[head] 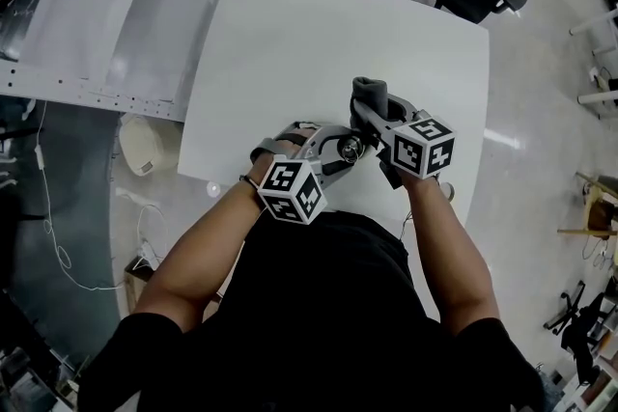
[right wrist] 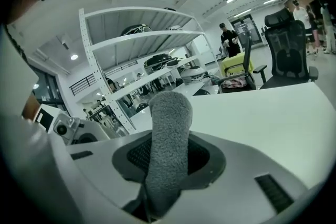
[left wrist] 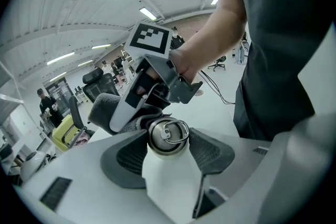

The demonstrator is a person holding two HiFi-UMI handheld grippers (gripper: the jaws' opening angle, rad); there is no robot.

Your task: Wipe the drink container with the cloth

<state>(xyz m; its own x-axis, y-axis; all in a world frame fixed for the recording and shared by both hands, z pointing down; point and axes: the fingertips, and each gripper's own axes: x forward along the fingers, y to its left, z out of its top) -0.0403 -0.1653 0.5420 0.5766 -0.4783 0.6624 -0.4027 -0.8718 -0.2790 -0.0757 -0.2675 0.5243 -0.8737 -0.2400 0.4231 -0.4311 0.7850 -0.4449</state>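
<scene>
Nearest the head camera are the person's two forearms, held close together over the near edge of the white counter. The left gripper is clamped on the drink container, a white bottle held clear of the counter. Its long axis runs out along the jaws, and the metal cap with its ring points away from that gripper towards the right one. The right gripper pinches the cloth, a grey rolled wad that stands out past its jaws.

From the left gripper view the cloth sits just behind and to the left of the cap, at the neck. Whether it touches I cannot tell. The right hand is therefore the nearer to the work, and I judge the wipe must run from the cap end down the white body, along the bottle's axis. The cap is on, so the contents are hidden.
</scene>
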